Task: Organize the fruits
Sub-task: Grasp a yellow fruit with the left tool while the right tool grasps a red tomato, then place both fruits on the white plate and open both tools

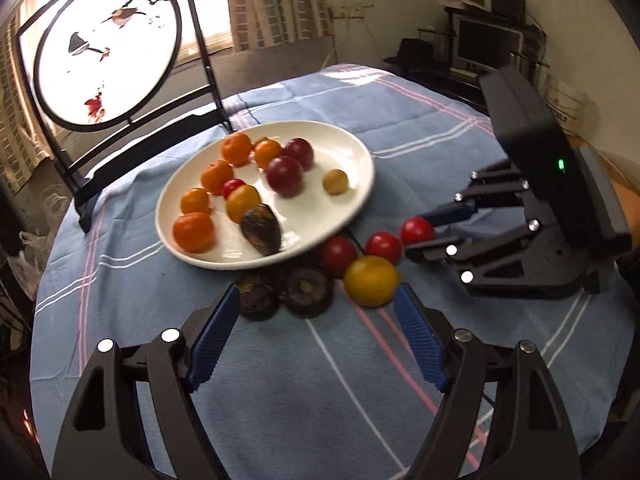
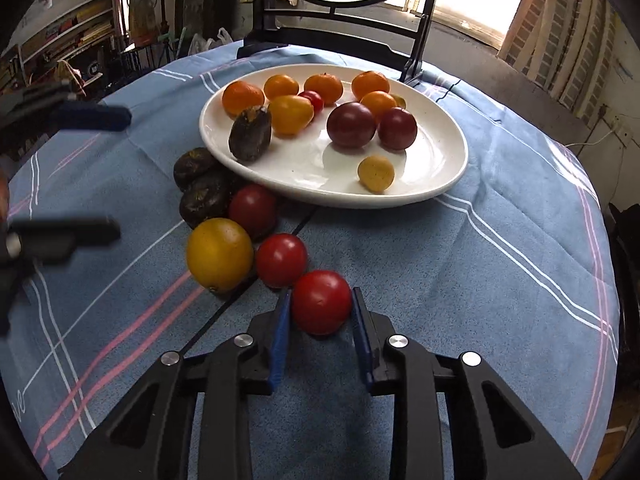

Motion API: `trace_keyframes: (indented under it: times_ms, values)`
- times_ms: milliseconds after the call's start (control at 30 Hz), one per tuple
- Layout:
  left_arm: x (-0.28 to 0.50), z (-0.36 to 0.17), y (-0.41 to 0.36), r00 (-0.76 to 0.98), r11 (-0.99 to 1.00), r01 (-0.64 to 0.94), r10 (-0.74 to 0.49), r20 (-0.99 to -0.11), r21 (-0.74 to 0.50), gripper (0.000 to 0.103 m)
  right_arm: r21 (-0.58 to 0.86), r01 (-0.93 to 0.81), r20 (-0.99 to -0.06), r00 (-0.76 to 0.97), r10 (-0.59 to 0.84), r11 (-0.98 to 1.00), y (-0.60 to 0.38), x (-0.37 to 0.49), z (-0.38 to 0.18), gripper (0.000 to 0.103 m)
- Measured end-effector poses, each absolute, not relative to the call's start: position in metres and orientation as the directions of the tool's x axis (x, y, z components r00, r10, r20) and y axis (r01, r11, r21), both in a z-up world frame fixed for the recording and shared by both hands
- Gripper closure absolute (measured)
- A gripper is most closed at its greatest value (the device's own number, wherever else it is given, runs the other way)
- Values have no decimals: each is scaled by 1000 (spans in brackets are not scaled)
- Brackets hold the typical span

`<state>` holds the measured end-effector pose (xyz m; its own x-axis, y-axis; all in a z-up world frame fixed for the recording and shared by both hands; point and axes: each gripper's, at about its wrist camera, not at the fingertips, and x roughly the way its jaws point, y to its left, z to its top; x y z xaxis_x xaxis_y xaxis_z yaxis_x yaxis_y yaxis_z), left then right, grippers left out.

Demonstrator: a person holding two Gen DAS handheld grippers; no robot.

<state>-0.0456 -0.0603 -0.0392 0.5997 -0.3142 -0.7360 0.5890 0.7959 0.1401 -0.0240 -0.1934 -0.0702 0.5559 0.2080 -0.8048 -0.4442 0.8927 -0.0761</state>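
A white plate (image 1: 340, 140) (image 2: 440, 160) holds several oranges, two dark red plums, a small yellow fruit and a dark brown fruit. On the blue cloth in front of it lie two dark brown fruits (image 1: 280, 292), a yellow fruit (image 1: 371, 280) (image 2: 219, 254) and three red tomatoes. My right gripper (image 2: 320, 312) (image 1: 416, 238) is shut on the nearest red tomato (image 2: 321, 302) (image 1: 417, 231), which rests on the cloth. My left gripper (image 1: 316, 316) is open and empty, just short of the dark fruits and the yellow fruit; it shows blurred at the left in the right wrist view (image 2: 116, 172).
A black stand with a round painted screen (image 1: 108, 48) stands on the table behind the plate. The round table's edge curves close on all sides. Shelves and clutter fill the room beyond.
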Motion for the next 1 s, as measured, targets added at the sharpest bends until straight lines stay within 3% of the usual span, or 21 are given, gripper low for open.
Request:
trace_keyframes:
  times_ms: [100,400,467,1000]
  values:
    - [-46,-54,-81,576,782,605,-296,-762,153,41,-56,-430,-795,565,220,901,-201,-31,-64,74]
    - [-24,-82,-107,564,798,574,-223,-795,183,44,-20,-416,-783,572,245,909,-214,-36,-60,74]
    - [-27,-80,-109,550,783,599,-246,-798,171,62,-15,-417,-780,574,250,909,-214,-37,-59,74]
    - [-37,-44,-80,612,817,553,-266,-744,163,62,-1,-462,-782,553,287,887,-193,-44,-55,74]
